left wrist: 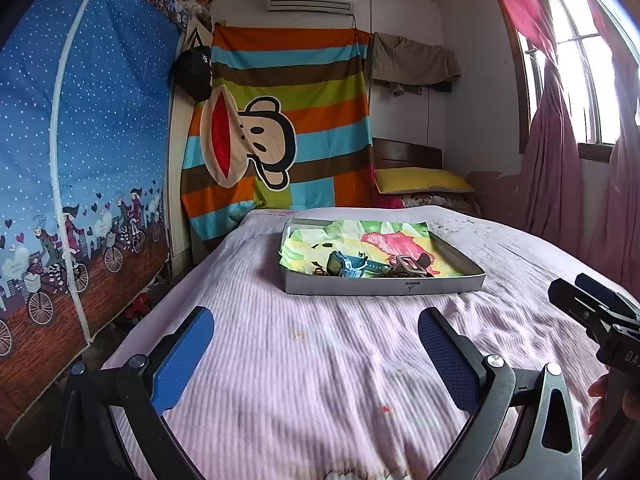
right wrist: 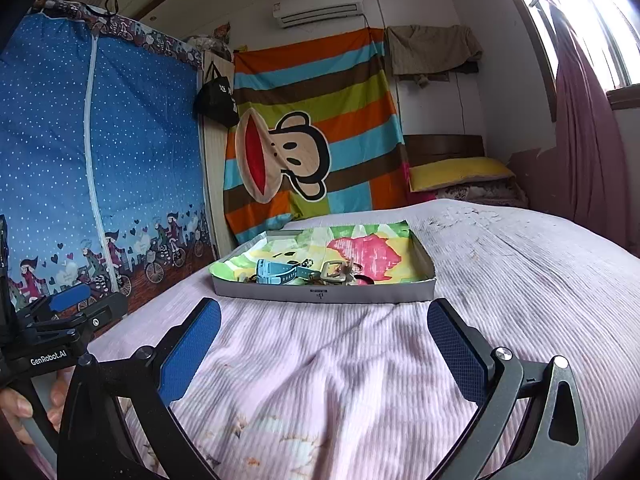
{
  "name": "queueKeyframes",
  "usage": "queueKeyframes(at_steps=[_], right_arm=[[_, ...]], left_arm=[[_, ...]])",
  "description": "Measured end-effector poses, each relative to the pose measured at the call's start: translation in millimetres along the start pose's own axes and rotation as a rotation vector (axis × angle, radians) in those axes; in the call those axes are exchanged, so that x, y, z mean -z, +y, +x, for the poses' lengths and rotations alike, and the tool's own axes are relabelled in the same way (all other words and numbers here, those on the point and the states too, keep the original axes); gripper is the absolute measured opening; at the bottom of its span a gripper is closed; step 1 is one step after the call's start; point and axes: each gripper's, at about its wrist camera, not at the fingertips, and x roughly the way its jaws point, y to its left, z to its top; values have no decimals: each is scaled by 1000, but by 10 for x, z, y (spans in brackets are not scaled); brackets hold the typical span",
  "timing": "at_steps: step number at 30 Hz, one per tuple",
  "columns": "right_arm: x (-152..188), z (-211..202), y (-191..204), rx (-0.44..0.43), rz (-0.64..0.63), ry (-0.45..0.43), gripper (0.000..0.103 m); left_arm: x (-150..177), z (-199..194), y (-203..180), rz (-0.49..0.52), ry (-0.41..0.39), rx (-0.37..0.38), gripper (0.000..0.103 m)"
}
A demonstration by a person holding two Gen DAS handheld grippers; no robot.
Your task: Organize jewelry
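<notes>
Pink ribbed bedding covers the bed (left wrist: 320, 360), and a striped monkey-print sheet (left wrist: 280, 120) hangs on the far wall. Toward the far end of the bed sits a shallow grey tray (left wrist: 384, 284) lined with colourful paper. Along its near edge lie a blue watch (left wrist: 346, 266), a metal buckle piece (right wrist: 334, 272) and some small dark bits I cannot identify. Both tools hang low over the near bedding, well short of the tray: the left tool (left wrist: 316, 356) and the right tool (right wrist: 324, 354) each have their blue pads spread wide, holding nothing.
</notes>
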Motion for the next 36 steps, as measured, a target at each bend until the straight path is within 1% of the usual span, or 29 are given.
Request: queueKeyframes(at_steps=[8, 13, 17, 19, 22, 27, 36], right_arm=[[172, -143, 77, 4, -27, -17, 101], [243, -203, 56, 7, -26, -21, 101], [314, -204, -2, 18, -20, 4, 101], [328, -174, -19, 20, -25, 25, 101], [350, -148, -62, 31, -15, 34, 101], [371, -123, -95, 41, 2, 31, 101], [383, -113, -125, 49, 7, 30, 101]], left_arm=[[184, -72, -15, 19, -15, 1, 103], [276, -115, -60, 26, -28, 1, 103], [362, -120, -90, 29, -25, 3, 103], [402, -110, -92, 22, -18, 7, 103], [451, -92, -90, 5, -9, 16, 103], [456, -83, -106, 19, -11, 11, 103], [464, -69, -95, 7, -8, 2, 103]])
